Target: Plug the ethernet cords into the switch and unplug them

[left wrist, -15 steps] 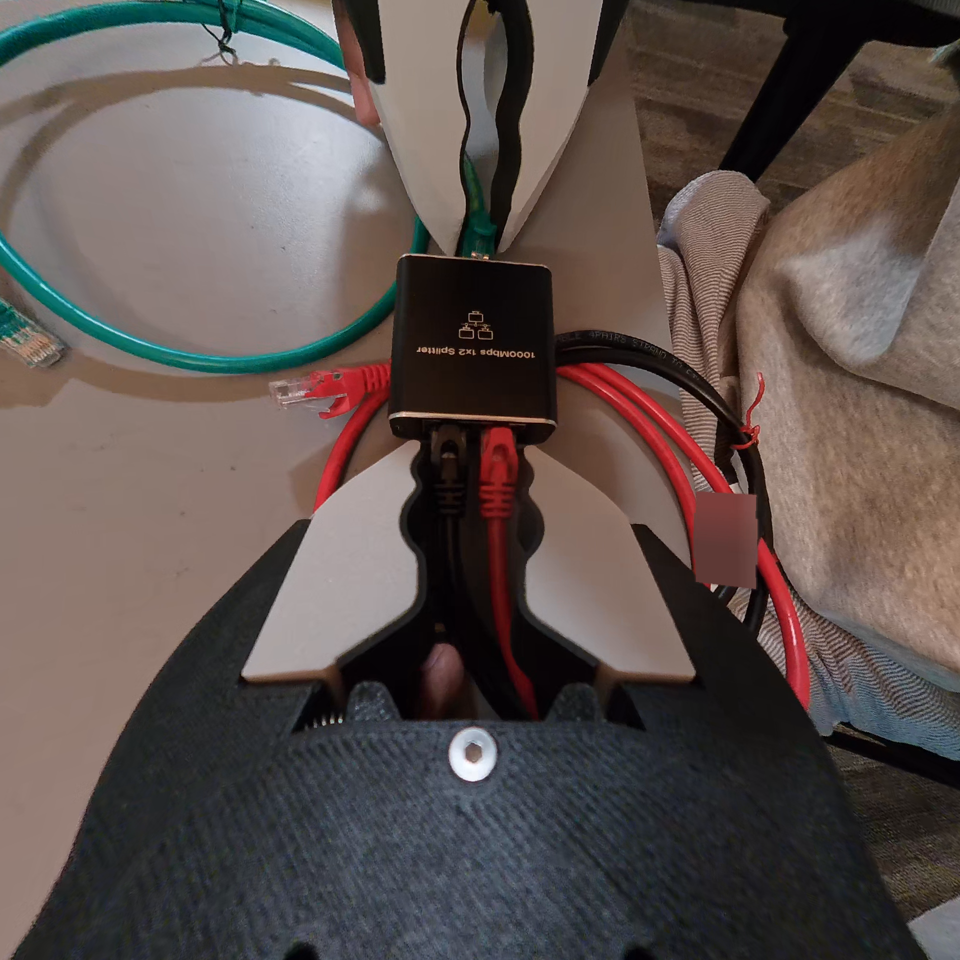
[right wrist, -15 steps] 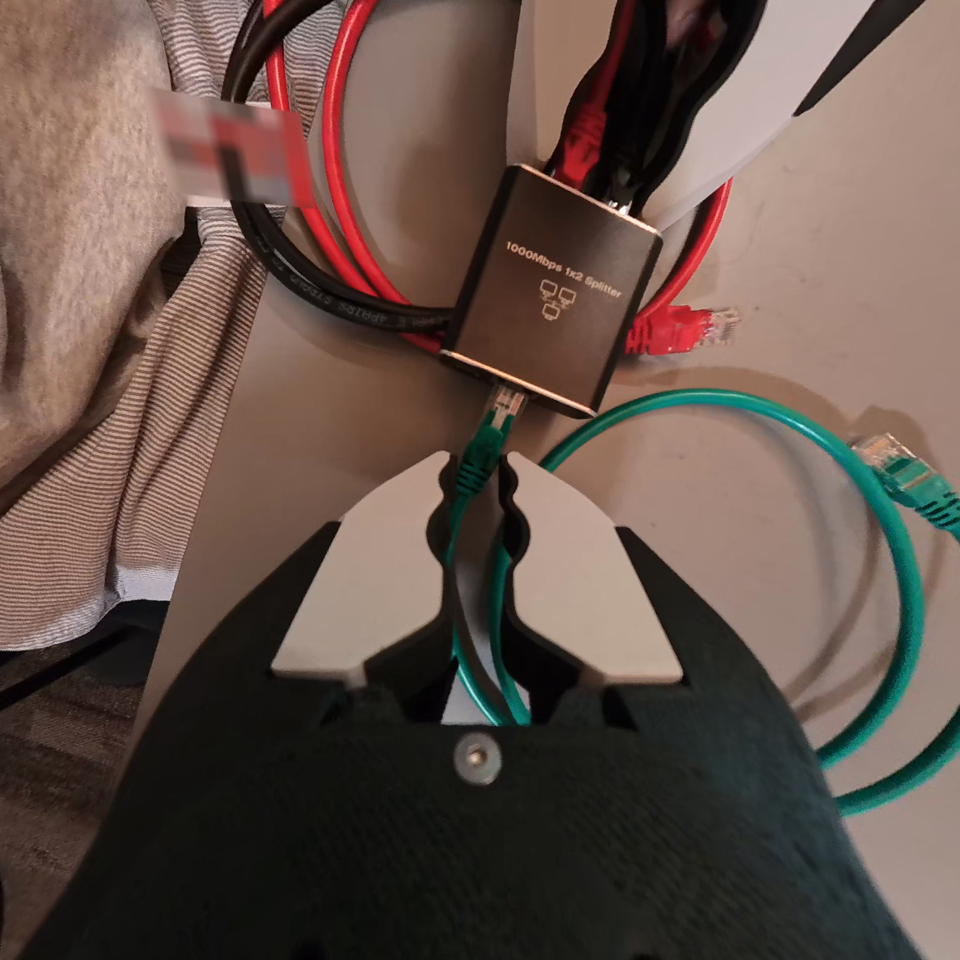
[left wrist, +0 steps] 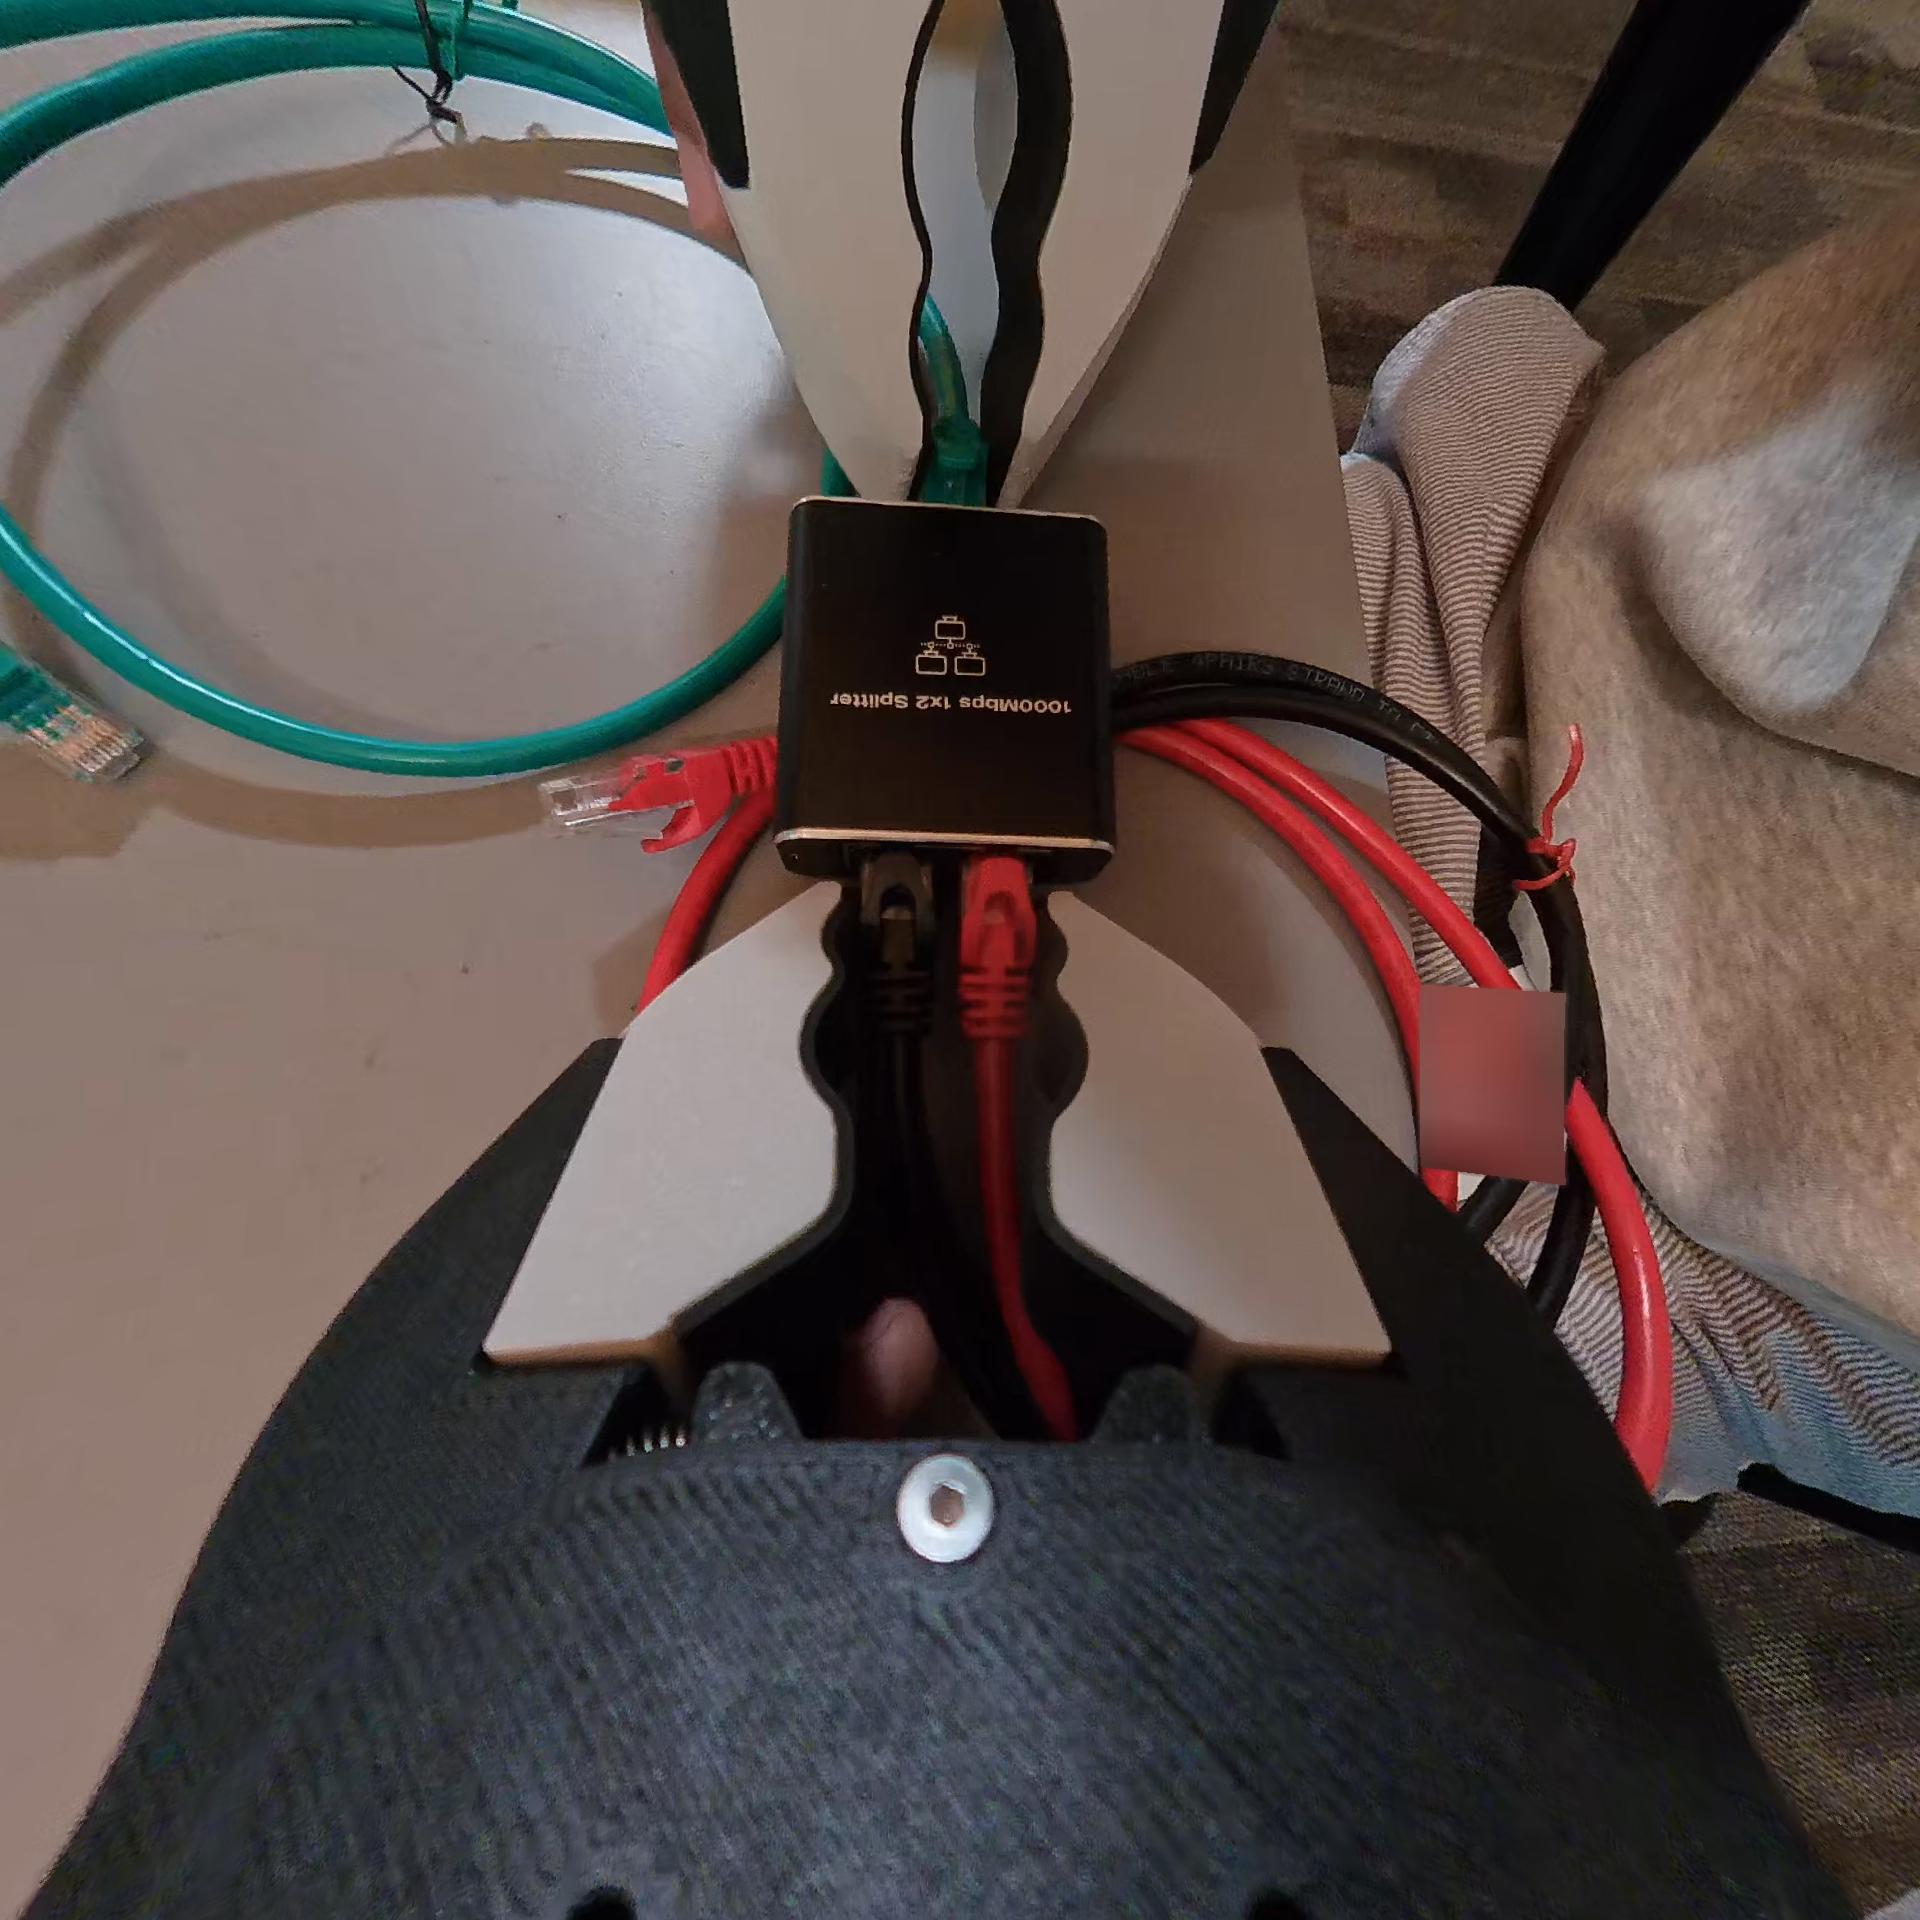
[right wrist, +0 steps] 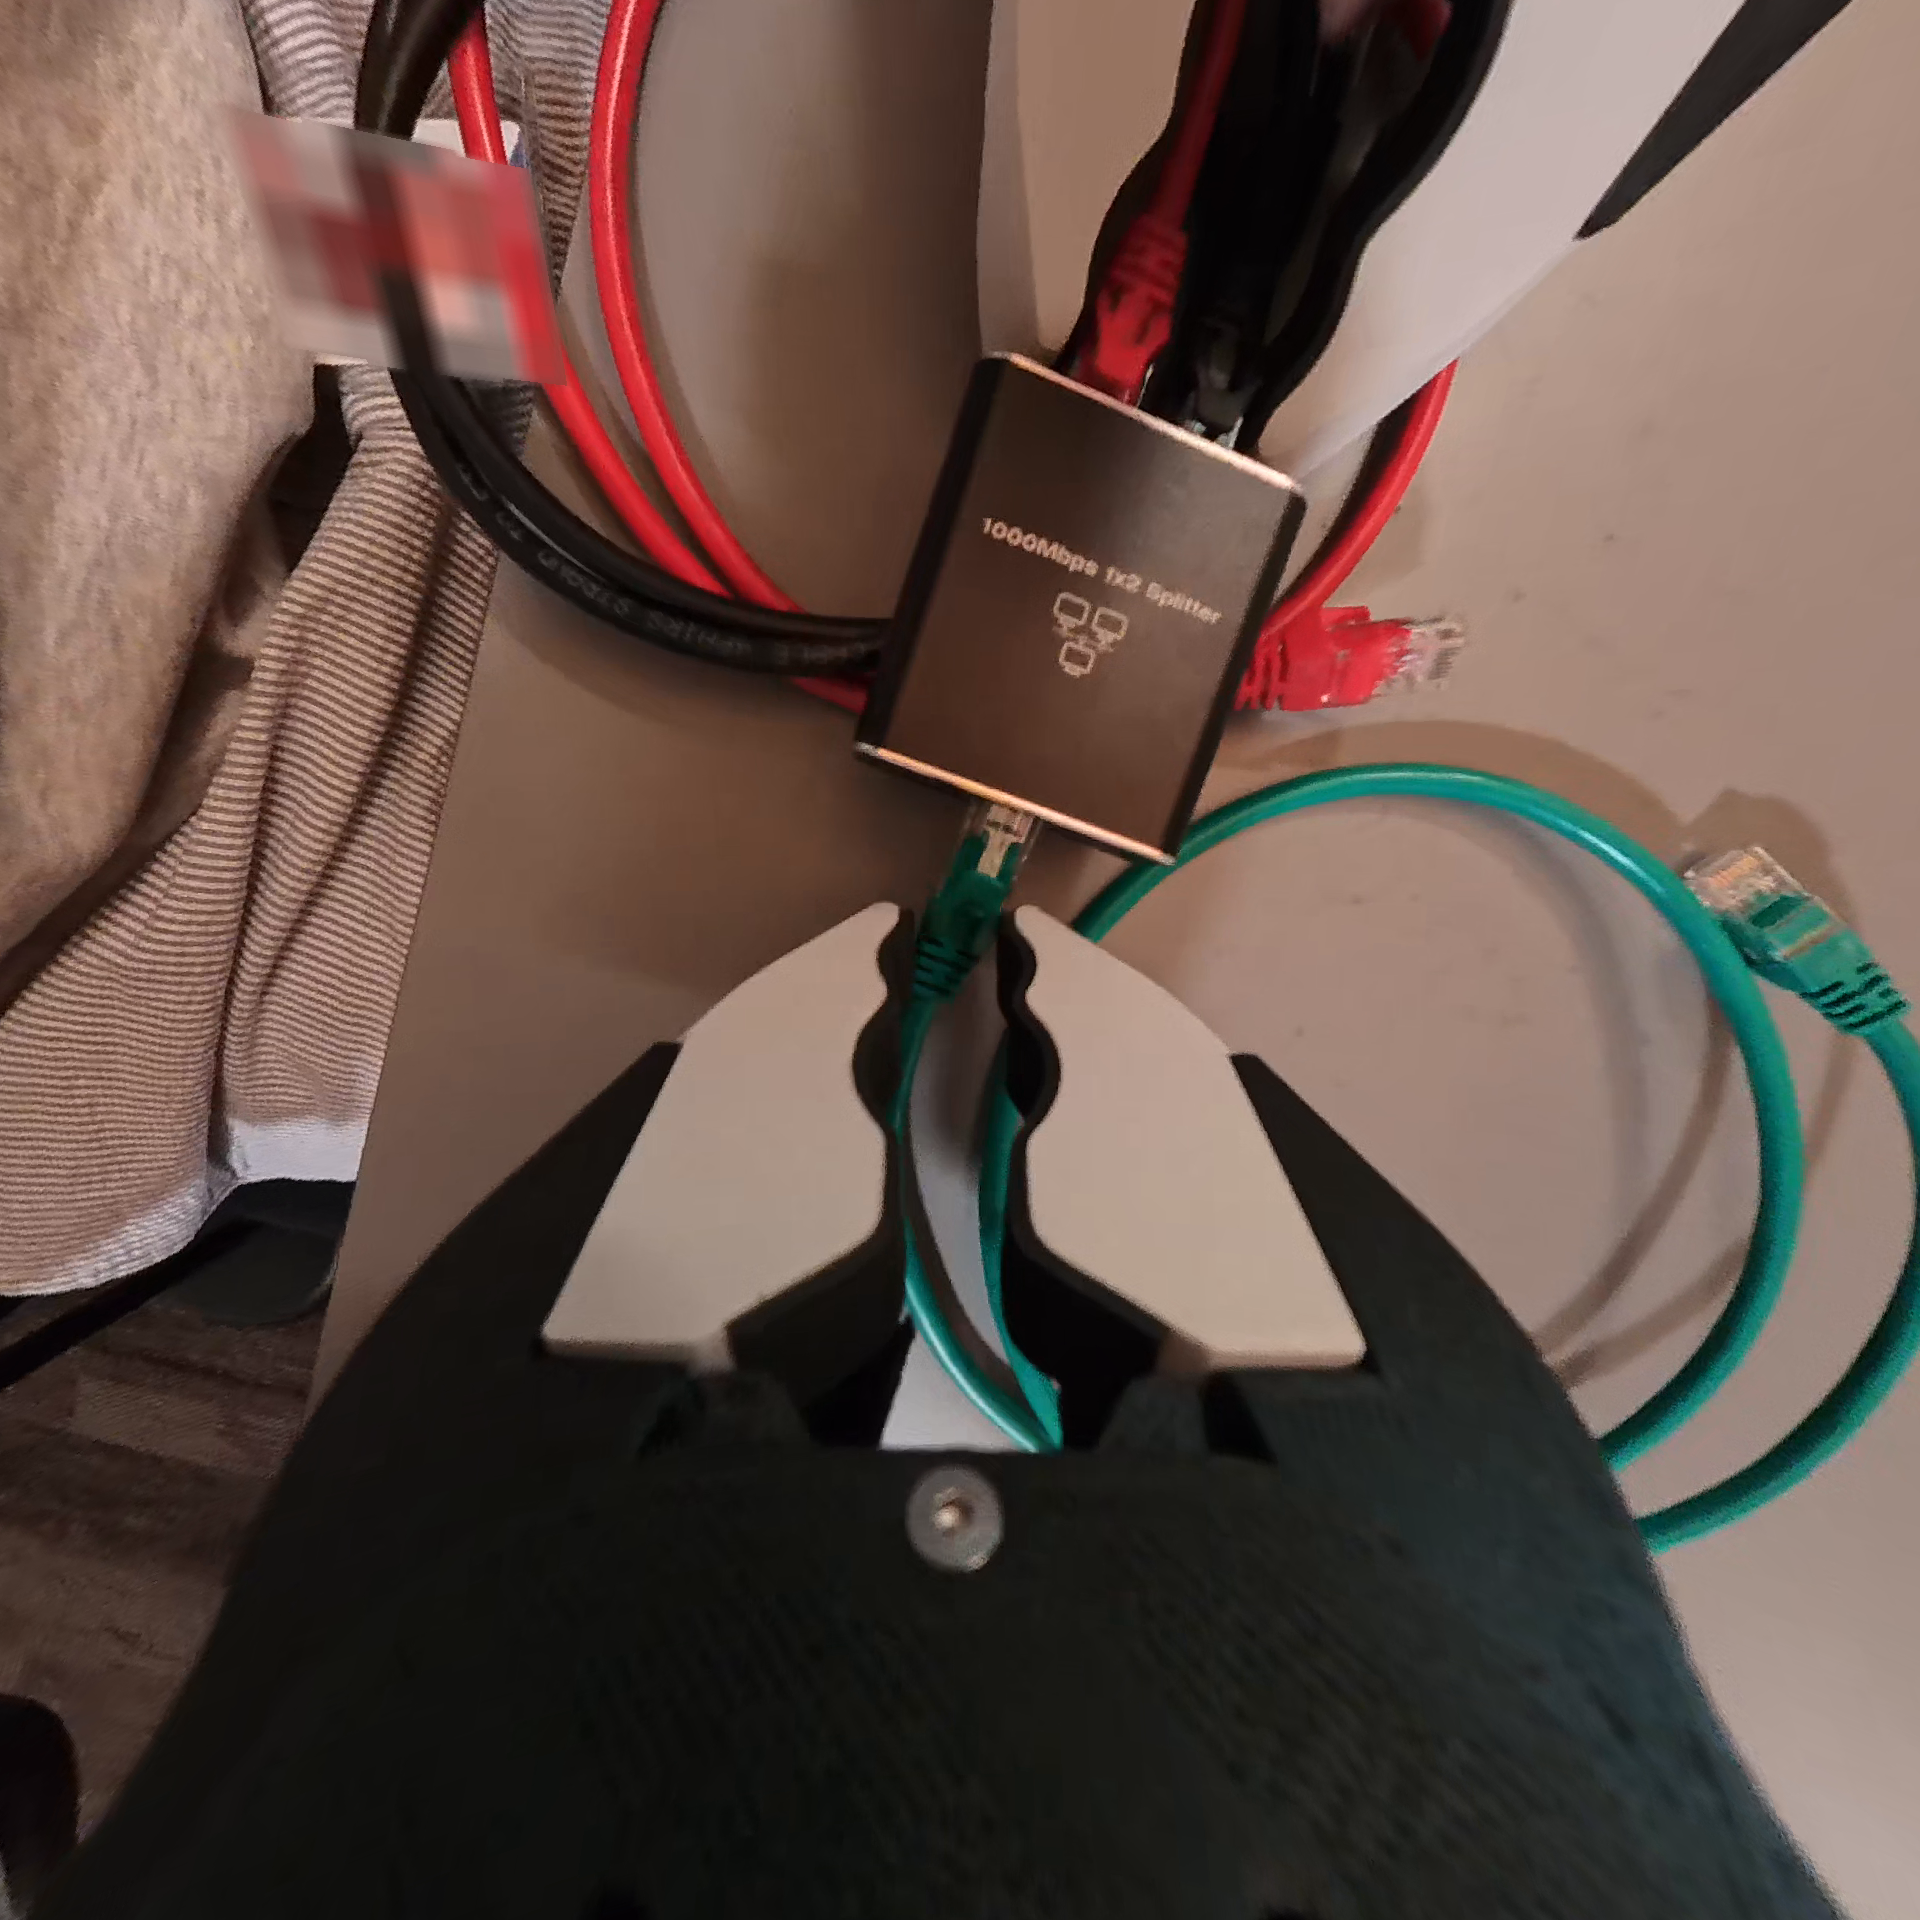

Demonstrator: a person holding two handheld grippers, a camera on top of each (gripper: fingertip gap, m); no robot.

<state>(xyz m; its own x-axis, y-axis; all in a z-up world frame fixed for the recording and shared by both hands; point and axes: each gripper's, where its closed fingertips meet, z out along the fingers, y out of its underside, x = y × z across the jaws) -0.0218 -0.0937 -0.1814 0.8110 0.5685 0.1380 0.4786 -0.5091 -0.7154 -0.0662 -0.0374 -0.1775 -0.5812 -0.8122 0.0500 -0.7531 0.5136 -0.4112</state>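
A black switch box (left wrist: 945,675) lies on the beige table (left wrist: 312,1039). A black plug (left wrist: 894,935) and a red plug (left wrist: 995,935) sit in its two near ports. My left gripper (left wrist: 940,925) is shut around both plug boots. On the far side my right gripper (left wrist: 956,457) holds the green plug (left wrist: 958,442). In the right wrist view my right gripper (right wrist: 958,920) is shut on the green plug (right wrist: 961,904), whose clear head (right wrist: 997,831) sits partly in the switch (right wrist: 1081,613) with some of it showing outside the port.
Loose green plug (left wrist: 62,727) (right wrist: 1787,925) and loose red plug (left wrist: 644,795) (right wrist: 1351,660) lie on the table. Red and black cable loops (left wrist: 1403,894) hang over the table edge by a person's striped and grey clothing (left wrist: 1714,675). The green cable (right wrist: 1714,1143) coils beside the switch.
Almost nothing. The switch sits slightly nearer in the right wrist view. Both grippers keep the same hold.
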